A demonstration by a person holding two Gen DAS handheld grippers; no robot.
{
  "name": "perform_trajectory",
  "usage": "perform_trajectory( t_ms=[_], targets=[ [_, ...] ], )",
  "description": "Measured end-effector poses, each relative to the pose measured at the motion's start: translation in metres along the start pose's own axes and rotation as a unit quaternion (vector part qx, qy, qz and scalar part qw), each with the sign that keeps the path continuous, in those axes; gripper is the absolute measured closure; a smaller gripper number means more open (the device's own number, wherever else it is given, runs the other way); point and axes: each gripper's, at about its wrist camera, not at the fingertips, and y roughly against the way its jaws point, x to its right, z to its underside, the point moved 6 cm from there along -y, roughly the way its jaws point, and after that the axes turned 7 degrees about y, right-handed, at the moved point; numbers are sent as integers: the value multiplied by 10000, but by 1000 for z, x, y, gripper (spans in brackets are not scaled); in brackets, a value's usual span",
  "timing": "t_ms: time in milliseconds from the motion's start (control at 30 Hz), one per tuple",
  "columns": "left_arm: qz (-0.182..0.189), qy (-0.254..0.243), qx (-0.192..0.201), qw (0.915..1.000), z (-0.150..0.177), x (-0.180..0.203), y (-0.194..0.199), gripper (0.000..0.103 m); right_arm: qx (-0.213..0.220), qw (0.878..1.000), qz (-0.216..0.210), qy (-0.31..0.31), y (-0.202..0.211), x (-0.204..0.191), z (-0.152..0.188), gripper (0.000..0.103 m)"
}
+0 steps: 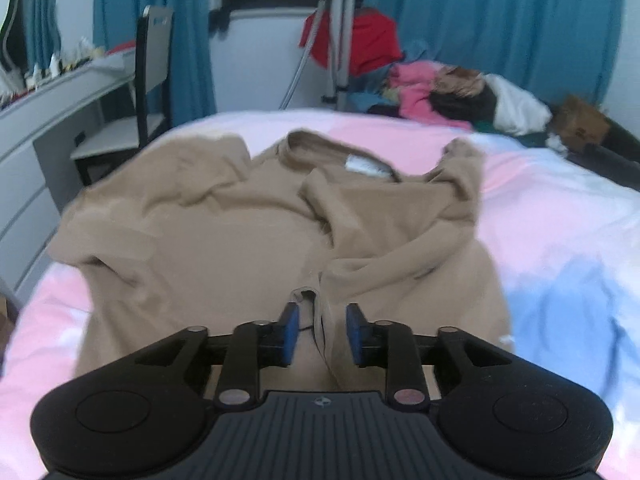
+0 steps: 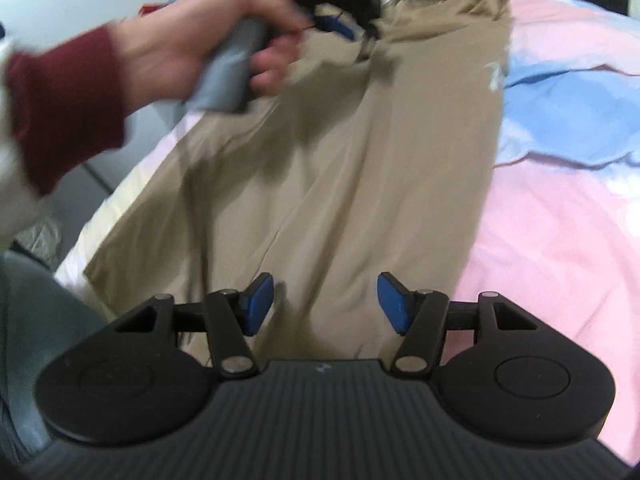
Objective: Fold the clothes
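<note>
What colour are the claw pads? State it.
Blue pads, clearest in the right wrist view.

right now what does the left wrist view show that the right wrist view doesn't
Only the left wrist view: the shirt's collar with its white label, a tripod, a chair and blue curtains.

Only the right wrist view: the hand in a dark red sleeve gripping the left gripper's handle, and the open right gripper over the shirt's lower part.

Both: the tan shirt on the pink and blue bedspread, and the open left gripper.

Left wrist view looks low across the tan shirt (image 1: 248, 216) toward the curtains (image 1: 492, 20); right wrist view looks down close, sharing the shirt
</note>
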Motion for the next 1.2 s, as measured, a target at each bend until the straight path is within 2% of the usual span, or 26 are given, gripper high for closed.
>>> perform_trajectory(
  t_ms=[133, 333, 467, 633, 800, 900, 1033, 1100, 1167, 1200],
  targets=[
    [165, -58, 251, 9995, 6, 0, 54, 54, 486, 9983, 225, -221, 19, 12, -8, 42],
    [244, -111, 568, 9980, 34, -2, 122, 39, 1118, 9885, 919, -447, 46, 22, -14, 42],
    [299, -159, 779, 9964, 52, -3, 166, 22, 1471, 9811, 1145, -518, 61, 30, -18, 42],
    [376, -213, 1008, 9940, 76, -4, 216, 20, 1775, 9738, 1338, -483, 69, 32, -21, 42],
    [607, -90, 771, 9951, 99, -13, 219, 7, 1841, 9714, 1441, -422, 71, 31, -22, 42],
    [652, -88, 646, 9957, 103, -24, 219, 3, 1824, 9709, 1505, -387, 74, 29, -18, 42],
    [604, -145, 734, 9954, 102, -43, 222, 0, 1672, 9775, 1180, -508, 70, 26, -26, 41],
    [608, -172, 765, 9951, 102, -53, 223, 0, 1572, 9793, 1227, -356, 63, 21, -40, 36],
    [630, -164, 787, 9948, 101, -64, 223, 0, 1506, 9810, 1218, -116, 51, 13, -58, 25],
    [630, -125, 808, 9947, 100, -71, 222, 0, 1474, 9819, 1192, -8, 44, 9, -69, 25]
  ],
)
